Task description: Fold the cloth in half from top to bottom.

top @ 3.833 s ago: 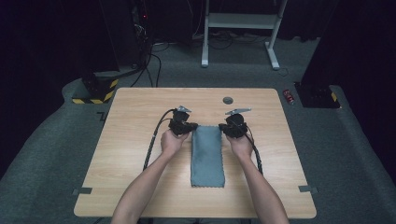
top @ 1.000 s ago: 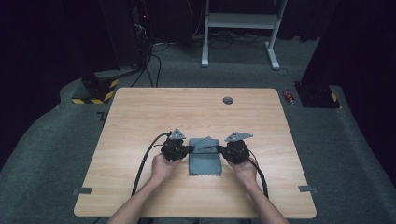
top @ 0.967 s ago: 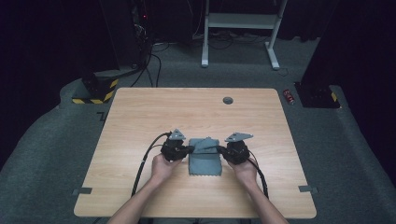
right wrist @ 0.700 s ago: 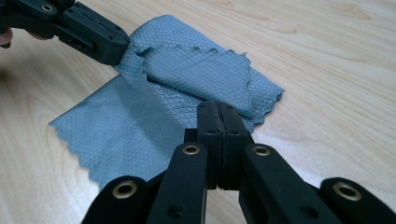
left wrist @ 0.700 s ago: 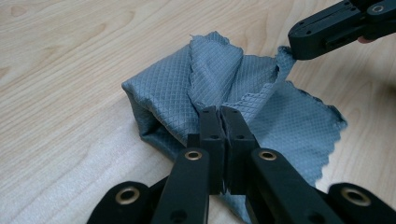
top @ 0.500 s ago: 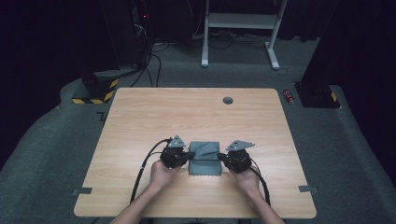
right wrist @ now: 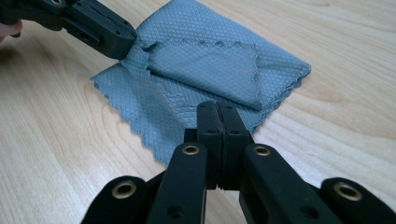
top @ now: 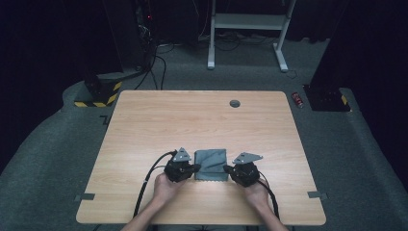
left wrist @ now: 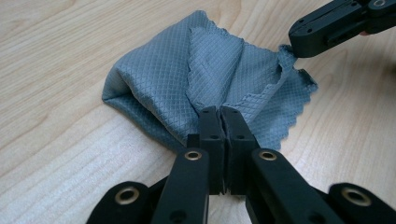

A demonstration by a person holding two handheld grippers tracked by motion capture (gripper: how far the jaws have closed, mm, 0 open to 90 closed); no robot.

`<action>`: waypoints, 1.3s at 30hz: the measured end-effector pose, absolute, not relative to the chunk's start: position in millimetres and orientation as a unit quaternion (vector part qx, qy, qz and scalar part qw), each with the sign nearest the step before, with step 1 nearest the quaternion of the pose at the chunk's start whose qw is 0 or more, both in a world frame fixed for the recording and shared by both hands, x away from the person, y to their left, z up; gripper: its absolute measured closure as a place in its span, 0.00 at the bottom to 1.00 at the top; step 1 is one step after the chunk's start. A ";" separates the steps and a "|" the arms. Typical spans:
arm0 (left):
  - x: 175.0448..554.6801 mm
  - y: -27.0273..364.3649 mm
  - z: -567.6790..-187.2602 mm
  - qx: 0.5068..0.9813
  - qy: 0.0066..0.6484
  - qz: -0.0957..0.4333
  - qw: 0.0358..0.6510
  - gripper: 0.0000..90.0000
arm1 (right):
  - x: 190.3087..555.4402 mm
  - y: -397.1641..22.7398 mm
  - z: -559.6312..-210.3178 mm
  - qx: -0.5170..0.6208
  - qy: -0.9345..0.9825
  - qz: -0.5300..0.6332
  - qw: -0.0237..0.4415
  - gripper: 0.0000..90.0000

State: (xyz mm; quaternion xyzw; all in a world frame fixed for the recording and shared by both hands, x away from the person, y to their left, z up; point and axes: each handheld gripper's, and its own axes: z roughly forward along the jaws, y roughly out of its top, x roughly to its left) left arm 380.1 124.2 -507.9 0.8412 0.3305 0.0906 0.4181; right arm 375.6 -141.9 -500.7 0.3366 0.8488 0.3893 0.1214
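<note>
High view: a grey cloth (top: 210, 164), folded over on itself, is seen lying on the wooden table (top: 192, 120) in its near half, between the two grippers. The left gripper (top: 193, 169) is held at the cloth's left near corner and the right gripper (top: 228, 170) at its right near corner, each carried in a hand coming in from the bottom edge. A black cable is seen trailing from each gripper back toward the person. Left gripper view: the jaws are pressed together on a corner of the cloth (left wrist: 196, 79), with the fabric pinched between the pads; the folded edge is seen at the far left, and the scalloped hem runs along the right. The right gripper (left wrist: 294, 45) is seen at the upper right, clamped on the other corner, which is lifted slightly off the wood. Right gripper view: the jaws are likewise closed on the cloth (right wrist: 210, 60), a top layer being laid over a lower one whose zigzag hem is spread to the left. The left gripper (right wrist: 128, 44) is seen at the upper left, its tip gripping a bunched corner.
</note>
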 end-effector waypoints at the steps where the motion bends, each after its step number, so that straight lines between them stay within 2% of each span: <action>1: 378.0 124.5 -509.1 0.842 0.330 0.092 0.417 0.98 | 373.1 -141.8 -502.5 0.339 0.849 0.389 0.118 0.99; 15: 368.9 122.5 -518.2 0.845 0.331 0.097 0.410 0.97 | 365.2 -137.5 -514.8 0.330 0.862 0.365 0.123 0.98; 17: 366.8 122.4 -520.1 0.844 0.331 0.095 0.411 0.94 | 366.0 -139.0 -513.9 0.334 0.860 0.369 0.112 0.88; 24: 364.0 122.8 -522.8 0.839 0.335 0.094 0.418 0.88 | 386.7 -137.4 -494.3 0.355 0.839 0.396 0.114 0.79; 31: 361.9 122.8 -523.0 0.838 0.336 0.095 0.420 0.87 | 419.0 -116.0 -500.7 0.378 0.841 0.377 0.090 0.72; 35: 361.9 123.5 -522.7 0.839 0.333 0.095 0.419 0.87 | 428.1 -112.5 -505.9 0.388 0.839 0.375 0.070 0.76; 36: 362.0 123.6 -522.8 0.839 0.334 0.095 0.419 0.87 | 429.4 -111.7 -507.1 0.385 0.842 0.373 0.064 0.81; 37: 362.0 123.4 -523.1 0.838 0.335 0.094 0.420 0.87 | 428.8 -110.7 -507.4 0.378 0.847 0.368 0.065 0.89; 38: 362.0 123.4 -523.1 0.838 0.335 0.094 0.420 0.87 | 428.8 -110.7 -507.4 0.378 0.847 0.368 0.065 0.89; 39: 362.1 123.6 -523.0 0.839 0.334 0.094 0.419 0.87 | 425.9 -111.1 -506.1 0.369 0.849 0.371 0.067 0.97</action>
